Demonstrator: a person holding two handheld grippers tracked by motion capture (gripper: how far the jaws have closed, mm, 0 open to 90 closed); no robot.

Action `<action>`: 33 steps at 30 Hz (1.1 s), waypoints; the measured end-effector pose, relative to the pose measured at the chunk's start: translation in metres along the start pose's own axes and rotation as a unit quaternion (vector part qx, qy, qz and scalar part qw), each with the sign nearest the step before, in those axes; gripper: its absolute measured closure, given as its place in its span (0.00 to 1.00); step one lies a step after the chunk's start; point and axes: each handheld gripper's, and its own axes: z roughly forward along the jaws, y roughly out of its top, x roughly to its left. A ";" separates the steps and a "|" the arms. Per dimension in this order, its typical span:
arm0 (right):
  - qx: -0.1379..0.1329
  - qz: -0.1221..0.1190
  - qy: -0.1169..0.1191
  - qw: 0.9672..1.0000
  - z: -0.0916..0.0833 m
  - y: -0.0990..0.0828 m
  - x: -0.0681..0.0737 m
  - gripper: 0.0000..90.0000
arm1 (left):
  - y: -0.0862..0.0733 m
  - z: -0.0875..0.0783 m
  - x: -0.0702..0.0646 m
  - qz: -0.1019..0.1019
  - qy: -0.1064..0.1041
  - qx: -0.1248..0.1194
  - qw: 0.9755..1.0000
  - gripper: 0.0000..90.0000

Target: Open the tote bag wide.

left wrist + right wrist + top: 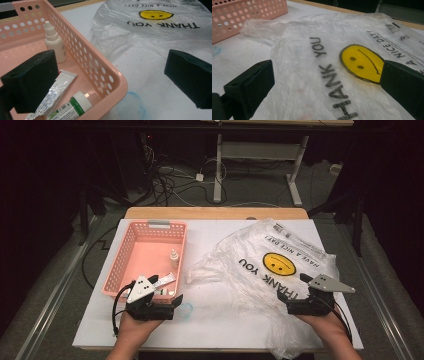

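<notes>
Grippers lead: the left gripper (176,301) hangs spread at the pink basket's (150,226) near corner, the right gripper (303,297) gapes empty above the plastic bag (250,255), likely ready to pinch it; beyond, the dropper bottle (173,258) waits upright inside.

The right tool (325,87) has its two black jaws wide apart, with nothing between them. Under it a thin plastic bag (307,75) lies flat on the white table (234,55). A yellow smiley face (362,62) is printed on the bag. A pink basket (244,15) stands at the far left.
</notes>
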 end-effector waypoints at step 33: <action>0.059 -0.061 0.101 0.991 0.051 0.015 0.040 0.31 | 0.000 0.004 -0.005 0.004 -0.008 -0.002 1.000 0.00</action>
